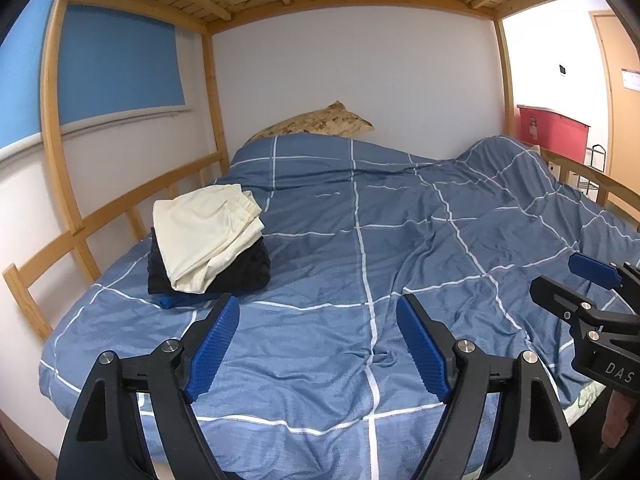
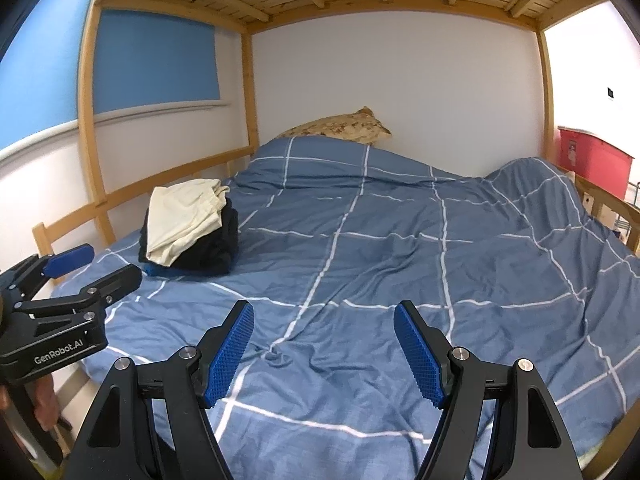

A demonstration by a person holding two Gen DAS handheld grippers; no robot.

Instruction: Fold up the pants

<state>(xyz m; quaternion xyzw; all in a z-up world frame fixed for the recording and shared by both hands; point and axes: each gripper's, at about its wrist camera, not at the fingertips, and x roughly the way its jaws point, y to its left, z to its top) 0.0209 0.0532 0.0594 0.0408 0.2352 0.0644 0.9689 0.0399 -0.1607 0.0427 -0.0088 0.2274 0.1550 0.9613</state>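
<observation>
Cream pants [image 1: 204, 236] lie folded on top of a stack at the left side of the bed, over a folded black garment [image 1: 244, 272] and a blue one [image 1: 172, 300] at the bottom. The same cream pants [image 2: 182, 220] show in the right wrist view. My left gripper [image 1: 316, 304] hovers open over the blue duvet, just right of the stack and nearer than it, with nothing between its blue pads. My right gripper [image 2: 323, 308] is open and empty above the duvet's near middle. Each gripper shows in the other's view: the right gripper [image 1: 554, 272], the left gripper [image 2: 114, 260].
A blue duvet [image 1: 400, 216] with white grid lines covers the bed, bunched up at the far right. A patterned pillow [image 1: 320, 122] lies at the head. Wooden rails [image 1: 120, 208] run along the left, slats overhead. A red bin [image 1: 552, 128] stands beyond the right post.
</observation>
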